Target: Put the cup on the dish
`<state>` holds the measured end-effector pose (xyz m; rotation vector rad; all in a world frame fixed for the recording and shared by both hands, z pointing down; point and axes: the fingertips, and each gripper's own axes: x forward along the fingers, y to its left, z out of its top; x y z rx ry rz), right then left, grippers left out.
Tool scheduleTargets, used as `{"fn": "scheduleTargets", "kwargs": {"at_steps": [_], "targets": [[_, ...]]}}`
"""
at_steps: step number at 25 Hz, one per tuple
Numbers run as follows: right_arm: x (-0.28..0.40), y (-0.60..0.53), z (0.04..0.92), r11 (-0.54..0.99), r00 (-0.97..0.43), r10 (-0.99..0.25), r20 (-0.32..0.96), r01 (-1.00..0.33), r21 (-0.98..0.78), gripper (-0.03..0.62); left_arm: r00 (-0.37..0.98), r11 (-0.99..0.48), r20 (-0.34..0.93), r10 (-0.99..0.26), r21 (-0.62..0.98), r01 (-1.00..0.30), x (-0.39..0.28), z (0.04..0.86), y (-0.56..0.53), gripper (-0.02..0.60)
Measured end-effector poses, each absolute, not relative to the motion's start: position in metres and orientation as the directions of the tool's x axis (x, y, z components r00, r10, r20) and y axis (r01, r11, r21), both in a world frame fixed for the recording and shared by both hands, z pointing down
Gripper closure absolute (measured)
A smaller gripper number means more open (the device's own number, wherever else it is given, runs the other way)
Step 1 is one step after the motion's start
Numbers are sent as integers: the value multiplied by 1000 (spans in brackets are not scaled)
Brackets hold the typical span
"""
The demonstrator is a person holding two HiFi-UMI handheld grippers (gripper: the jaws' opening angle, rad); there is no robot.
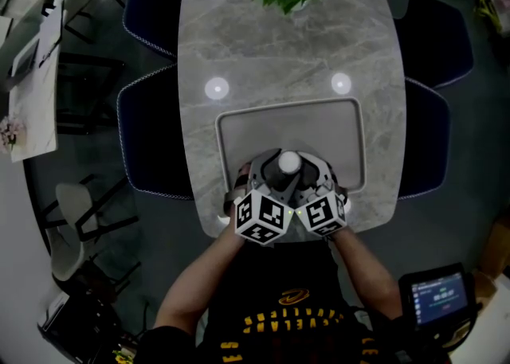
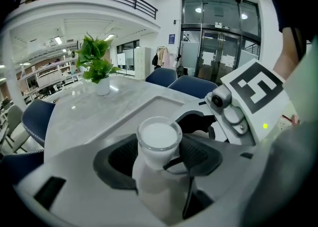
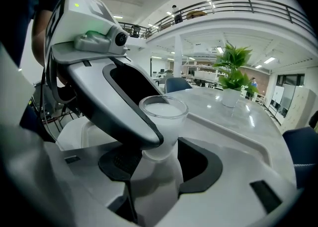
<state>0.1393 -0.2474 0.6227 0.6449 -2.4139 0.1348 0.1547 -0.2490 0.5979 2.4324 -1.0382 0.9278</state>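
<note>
Two grippers meet on one frosted white cup point(image 2: 159, 136) with a round rim, a narrow waist and a wider body below. The left gripper point(image 2: 159, 154) pinches the waist between its dark jaws, and the right gripper point(image 3: 161, 159) likewise. The cup sits upright over the near edge of the grey rectangular dish point(image 1: 351, 127).

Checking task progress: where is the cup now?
Head view, centre: the cup is between the left tongs and right tongs, both closed on it, at the near edge of the dish.
</note>
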Motion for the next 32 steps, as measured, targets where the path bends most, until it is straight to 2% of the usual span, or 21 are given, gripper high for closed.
{"fn": "scheduleTargets", "kwargs": {"at_steps": [23, 32], "targets": [[140, -253, 649, 885, -626, -392, 674, -456, 91, 361, 529, -690, 671, -519, 36, -723, 153, 621, -255, 322], [151, -234, 633, 821, -569, -469, 675, -563, 95, 361, 528, -709, 675, -516, 10, -705, 131, 607, -223, 322]]}}
